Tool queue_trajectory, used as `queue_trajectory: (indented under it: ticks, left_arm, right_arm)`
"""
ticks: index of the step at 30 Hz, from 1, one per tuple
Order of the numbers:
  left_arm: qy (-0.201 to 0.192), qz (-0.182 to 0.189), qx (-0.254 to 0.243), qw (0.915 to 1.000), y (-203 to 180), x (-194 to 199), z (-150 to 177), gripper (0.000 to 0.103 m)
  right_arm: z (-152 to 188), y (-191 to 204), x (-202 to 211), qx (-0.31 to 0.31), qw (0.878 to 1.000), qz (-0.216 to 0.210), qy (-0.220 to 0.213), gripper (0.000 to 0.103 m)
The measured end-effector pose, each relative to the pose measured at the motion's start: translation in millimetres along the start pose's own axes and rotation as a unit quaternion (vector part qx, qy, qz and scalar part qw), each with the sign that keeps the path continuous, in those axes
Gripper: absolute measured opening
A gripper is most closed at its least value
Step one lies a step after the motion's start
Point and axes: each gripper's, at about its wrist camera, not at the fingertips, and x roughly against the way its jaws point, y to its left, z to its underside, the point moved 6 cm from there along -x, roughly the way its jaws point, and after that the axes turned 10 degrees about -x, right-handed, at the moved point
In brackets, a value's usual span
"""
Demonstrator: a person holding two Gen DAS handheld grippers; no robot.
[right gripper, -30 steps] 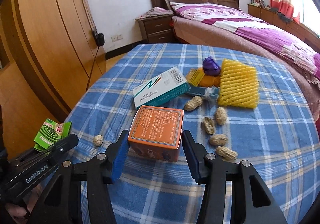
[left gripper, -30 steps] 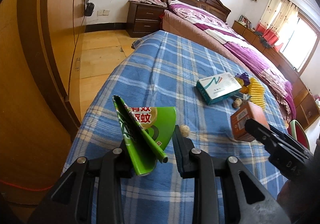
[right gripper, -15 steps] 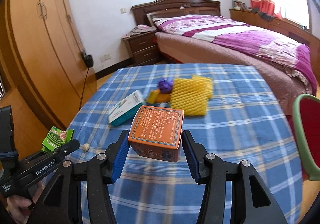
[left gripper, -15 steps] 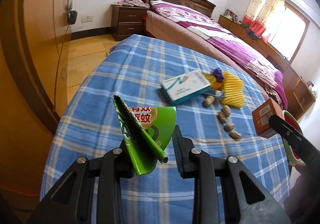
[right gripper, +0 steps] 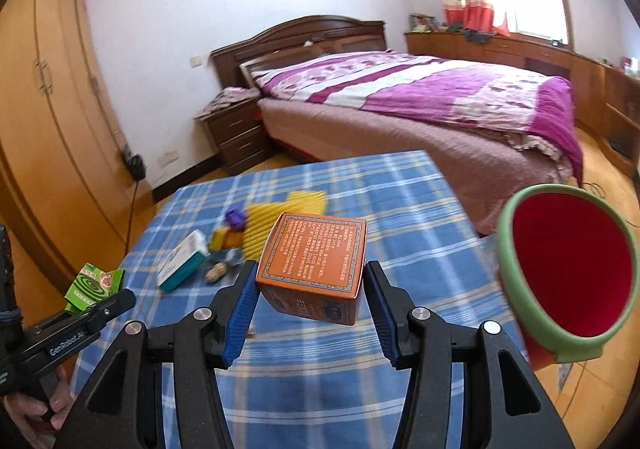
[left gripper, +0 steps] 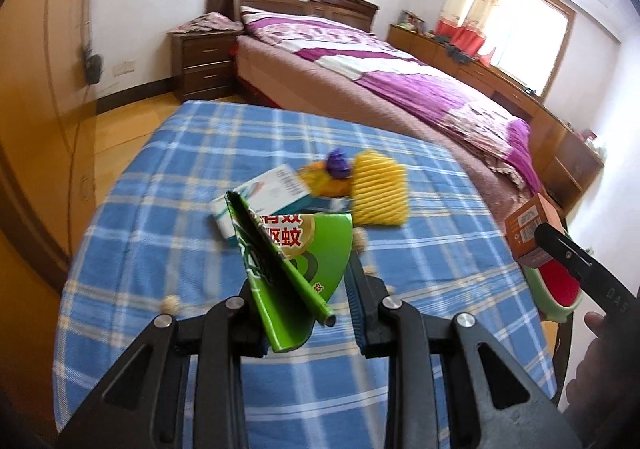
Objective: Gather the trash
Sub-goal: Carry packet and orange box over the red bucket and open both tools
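- Left gripper (left gripper: 304, 285): jaws nearly closed, pinching a flattened green mosquito-coil box (left gripper: 292, 257) by its lower folded corner; the box stands up between the pads, clear of the blue plaid table (left gripper: 200, 153)
- Handling, green box: judged to be thin, light, creased card that bends easily; a hold across the doubled fold, as here, looks firmer than one on a single flap
- Writing, green box: large red-and-white Chinese characters on a gold band, the lower pair reading "驱蚊"; a coil graphic shows in the right wrist view
- Right gripper (right gripper: 310, 299): jaws about half open, blue pads pressed on opposite side walls of an orange carton (right gripper: 314, 259), carried above the table
- Handling, orange carton: judged stiff-walled, light and probably hollow; flat parallel sides suit a squeeze, though too hard a squeeze could dent it
- Writing, orange carton: dense white Chinese print inside an ornamental border, too small to read; a barcode label shows in the left wrist view
- Gripper body of the left tool carries "GenRobot.AI"
- Bin (right gripper: 568, 269): green rim, red interior, just off the table's right edge, near the orange carton
- Left on the table, beyond both grippers: white-and-teal box (right gripper: 182, 263), yellow foam net (left gripper: 380, 189), purple wrapper (left gripper: 339, 165), peanuts (right gripper: 216, 271)
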Motion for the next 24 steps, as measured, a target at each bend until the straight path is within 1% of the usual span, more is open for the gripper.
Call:
queue_trajectory:
  ticks: [6,12,19,24]
  left_arm:
    - [-0.004,0.034,-0.037,0.9987,-46.7,-6.2,-20.3,0.03]
    - [-0.003,0.068,-0.075,0.9949,-97.7,-16.6,-36.4,0.03]
    - [0.0,0.105,-0.129,0.9861,-164.5,-30.3,-48.0,0.03]
    - [0.006,0.129,-0.157,0.9791,-210.6,-47.2,-52.2,0.03]
  right_arm:
    - [-17.5,-41.8,15.2,-0.021,0.999,0.032,-0.021,0.054]
    - [-30.8,-84.2,26.9,-0.041,0.996,0.065,-0.036,0.054]
    - [-38.8,-137.3,37.4,-0.073,0.992,0.096,-0.047,0.054]
    - [-38.7,-178.6,41.2,-0.1,0.987,0.119,-0.048,0.054]
